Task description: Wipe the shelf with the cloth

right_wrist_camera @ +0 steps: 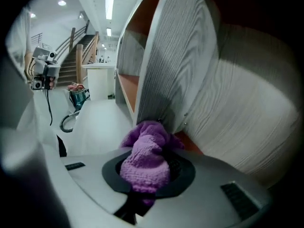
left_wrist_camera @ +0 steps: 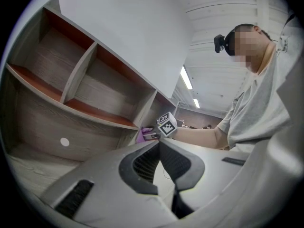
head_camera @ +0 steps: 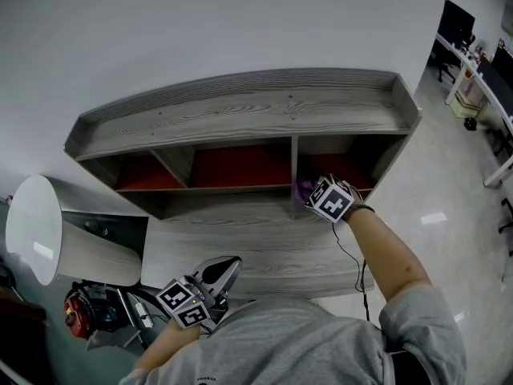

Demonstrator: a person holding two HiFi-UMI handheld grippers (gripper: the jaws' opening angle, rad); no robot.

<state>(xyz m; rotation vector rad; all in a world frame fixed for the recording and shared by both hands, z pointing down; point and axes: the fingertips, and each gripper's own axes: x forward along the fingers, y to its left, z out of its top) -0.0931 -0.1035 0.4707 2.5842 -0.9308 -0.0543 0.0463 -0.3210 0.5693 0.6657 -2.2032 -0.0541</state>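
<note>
The shelf (head_camera: 240,111) is a grey wood-grain unit against the wall, with three open compartments across it, each with a red floor, and a broad lower ledge (head_camera: 264,247) in front. An upright divider (head_camera: 293,167) walls off the right-hand compartment.

The right claw (head_camera: 321,195) reaches into that compartment at its front left corner, just beside the divider. Its jaws are clamped on the cloth (right_wrist_camera: 145,158), a purple knitted wad that bulges out past the jaw tips and sits against the divider's foot, at the edge of the red floor.

The left claw (head_camera: 224,269) hangs low near the ledge's front edge, well apart from the work. Its jaws are pressed together with nothing between them.

Judging from the grip, the risk lies in how bunched the cloth is. Only a small knob leads, so a stroke may miss the corners, and the hard jaw tips could scrape the board. Drag against the divider might also tug the cloth loose.
</note>
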